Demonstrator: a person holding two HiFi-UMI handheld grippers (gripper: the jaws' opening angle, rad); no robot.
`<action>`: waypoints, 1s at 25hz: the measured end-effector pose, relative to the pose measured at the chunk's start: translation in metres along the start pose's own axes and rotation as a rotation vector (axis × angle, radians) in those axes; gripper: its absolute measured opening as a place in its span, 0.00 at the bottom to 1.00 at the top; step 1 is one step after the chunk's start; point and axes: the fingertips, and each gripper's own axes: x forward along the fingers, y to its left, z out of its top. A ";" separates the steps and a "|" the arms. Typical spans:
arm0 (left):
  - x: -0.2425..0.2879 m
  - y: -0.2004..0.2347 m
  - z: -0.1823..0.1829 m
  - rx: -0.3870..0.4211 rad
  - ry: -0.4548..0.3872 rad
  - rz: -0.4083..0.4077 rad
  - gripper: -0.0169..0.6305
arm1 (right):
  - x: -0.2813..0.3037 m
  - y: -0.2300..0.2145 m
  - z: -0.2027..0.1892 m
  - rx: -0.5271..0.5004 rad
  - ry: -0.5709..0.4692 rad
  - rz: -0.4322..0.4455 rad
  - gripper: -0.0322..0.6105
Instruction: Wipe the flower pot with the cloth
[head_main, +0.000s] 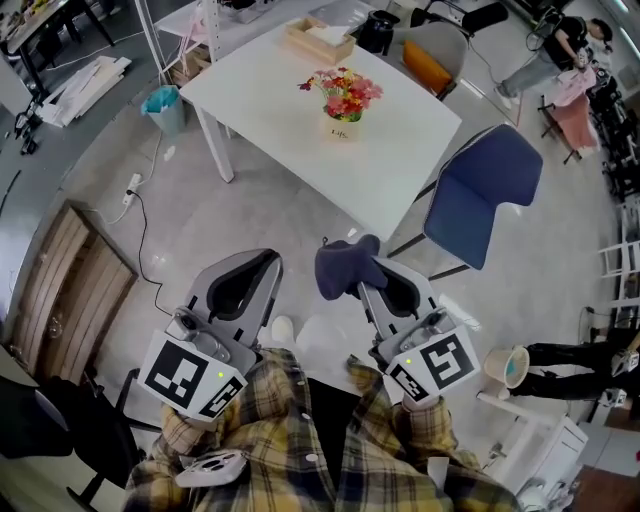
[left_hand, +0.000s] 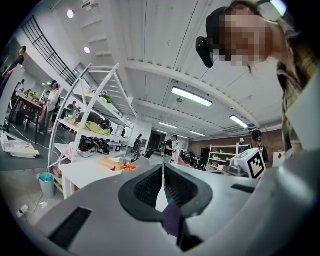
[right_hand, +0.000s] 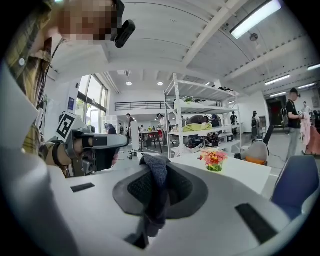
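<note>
The flower pot (head_main: 341, 101), a small white pot of pink and orange flowers, stands on the white table (head_main: 400, 160) ahead of me. It also shows far off as the flower pot (right_hand: 214, 161) and the flower pot (left_hand: 125, 167). My right gripper (head_main: 372, 272) is shut on the dark blue cloth (head_main: 345, 265), which bunches over its tips; in the right gripper view the cloth (right_hand: 155, 187) hangs between the jaws. My left gripper (head_main: 262, 262) is beside it, shut and empty, its jaws meeting in a thin slit (left_hand: 163, 172). Both are over the floor, short of the table.
A blue chair (head_main: 490, 190) stands at the table's near right corner. A wooden box (head_main: 318, 40) sits on the far side of the table. A teal bin (head_main: 165, 105) and a power cable (head_main: 140, 215) lie left. Another person (head_main: 570, 360) is at the right.
</note>
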 end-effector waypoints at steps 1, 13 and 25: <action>0.002 0.003 0.001 -0.001 0.003 -0.006 0.06 | 0.004 -0.002 0.000 0.002 0.004 -0.007 0.08; 0.058 0.058 0.001 -0.010 0.016 -0.021 0.06 | 0.063 -0.056 -0.002 0.021 0.026 -0.048 0.08; 0.192 0.135 0.032 0.008 0.020 -0.035 0.06 | 0.153 -0.179 0.026 0.032 0.038 -0.072 0.08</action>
